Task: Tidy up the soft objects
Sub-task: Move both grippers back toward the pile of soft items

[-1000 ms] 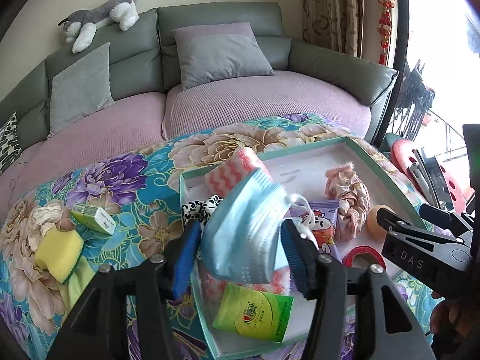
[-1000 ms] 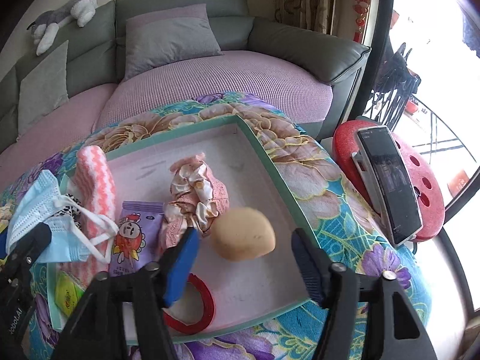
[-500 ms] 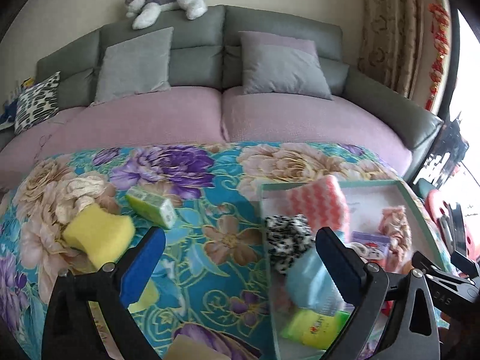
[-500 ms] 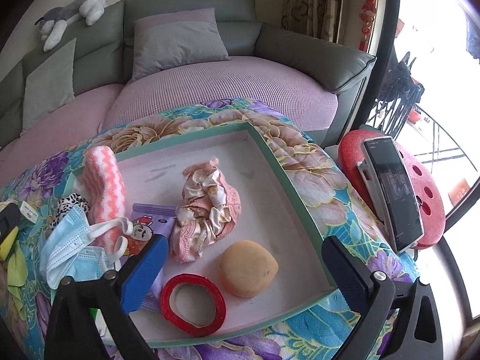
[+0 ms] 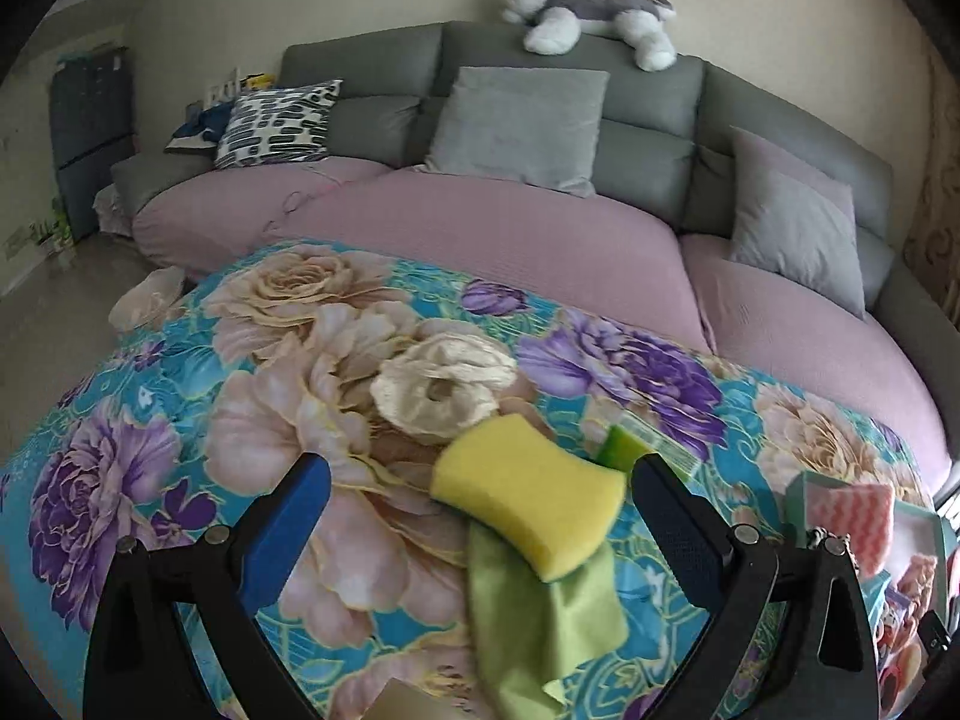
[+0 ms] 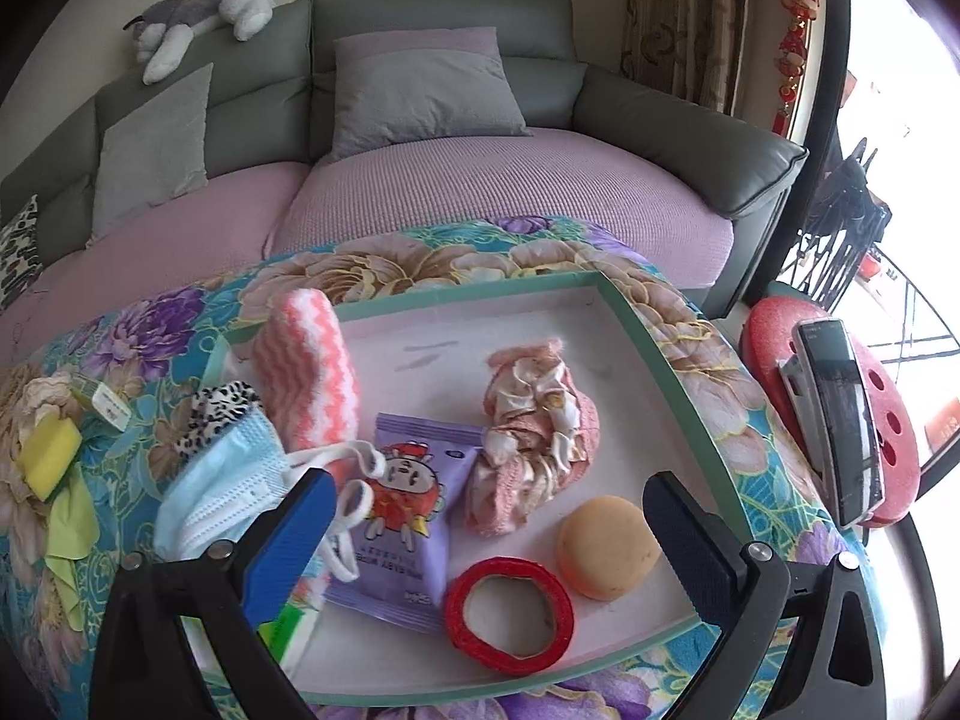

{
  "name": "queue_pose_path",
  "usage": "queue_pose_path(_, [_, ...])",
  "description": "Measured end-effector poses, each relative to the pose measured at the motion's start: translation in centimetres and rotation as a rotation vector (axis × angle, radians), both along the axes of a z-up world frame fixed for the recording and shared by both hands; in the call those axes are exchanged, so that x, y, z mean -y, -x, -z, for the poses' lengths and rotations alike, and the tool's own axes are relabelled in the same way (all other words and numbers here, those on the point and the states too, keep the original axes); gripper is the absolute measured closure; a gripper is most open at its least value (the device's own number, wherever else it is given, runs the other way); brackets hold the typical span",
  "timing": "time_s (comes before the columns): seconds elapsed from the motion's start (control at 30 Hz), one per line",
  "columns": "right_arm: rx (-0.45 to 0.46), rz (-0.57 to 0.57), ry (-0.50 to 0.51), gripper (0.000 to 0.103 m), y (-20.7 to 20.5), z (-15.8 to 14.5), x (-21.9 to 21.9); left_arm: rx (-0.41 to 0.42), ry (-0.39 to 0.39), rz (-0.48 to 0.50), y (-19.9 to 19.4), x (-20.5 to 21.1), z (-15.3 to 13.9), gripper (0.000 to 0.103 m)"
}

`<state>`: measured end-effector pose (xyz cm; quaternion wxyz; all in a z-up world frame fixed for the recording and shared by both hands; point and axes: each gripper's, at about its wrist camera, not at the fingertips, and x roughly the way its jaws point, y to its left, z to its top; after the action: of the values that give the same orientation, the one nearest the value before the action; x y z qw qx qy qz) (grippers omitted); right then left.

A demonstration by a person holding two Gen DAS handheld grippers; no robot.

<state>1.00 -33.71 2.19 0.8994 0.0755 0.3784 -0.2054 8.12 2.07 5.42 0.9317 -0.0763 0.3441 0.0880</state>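
Left wrist view: the left gripper [image 5: 477, 516] is seen spread wide with nothing held, and the yellow sponge [image 5: 528, 495] is framed between its blue pads [image 5: 282, 534], nearer the right-hand pad than the left. The sponge is laid partly over a green cloth [image 5: 543, 618], which is spread toward the camera. A cream scrunchie [image 5: 441, 387] is found just beyond the sponge, and a small green packet [image 5: 645, 450] is seen touching or just behind the sponge's far right corner; which cannot be told. Open floral tablecloth [image 5: 180, 438] is left on the near left side, up to the rounded table edge. At the far right, part of the tray [image 5: 801, 495] is visible with the pink zigzag cloth [image 5: 852, 519] in it. Right wrist view: the right gripper [image 6: 489, 531] is likewise held wide open and empty above the tray's near half. Within the tray are seen a purple snack packet [image 6: 408, 516], a pink scrunchie [image 6: 531, 453], a tan sponge ball [image 6: 606, 546], a red ring [image 6: 507, 612] and a blue face mask [image 6: 219, 489], the mask being draped over the left rim. Bare tray floor is left along the far wall and right side. A phone [image 6: 840, 420] is propped on a red stool [image 6: 900, 456] beyond the table's right edge
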Motion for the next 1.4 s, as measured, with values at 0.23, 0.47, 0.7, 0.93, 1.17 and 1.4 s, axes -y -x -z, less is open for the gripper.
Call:
queue_pose_path(0.23, [0.032,-0.157,-0.031,0.0,-2.2,-0.6,-6.1,-0.041,0.006,-0.095,-0.2,-4.7,0.7,0.003])
queue_pose_path(0.47, [0.003,-0.279,-0.039,0.0,-4.4,0.3,-12.4,-0.055,0.02,-0.139,0.0,-8.2,1.2,0.003])
queue_pose_path(0.7, [-0.018,-0.363,-0.051,0.0,-6.1,1.3,-17.1,-0.08,0.053,-0.167,-0.1,-10.8,2.1,0.003])
queue_pose_path(0.93, [-0.061,-0.42,-0.036,0.0,-7.6,3.0,-20.2,-0.105,0.077,-0.135,-0.7,-11.2,3.1,0.003])
queue_pose_path(1.17, [-0.097,-0.433,-0.032,0.0,-8.9,4.1,-20.8,-0.149,0.079,-0.081,-2.2,-9.8,4.4,0.003])
queue_pose_path(1.4, [-0.108,-0.42,-0.044,0.0,-10.0,4.5,-20.0,-0.176,0.054,-0.034,-3.2,-8.2,5.0,0.003])
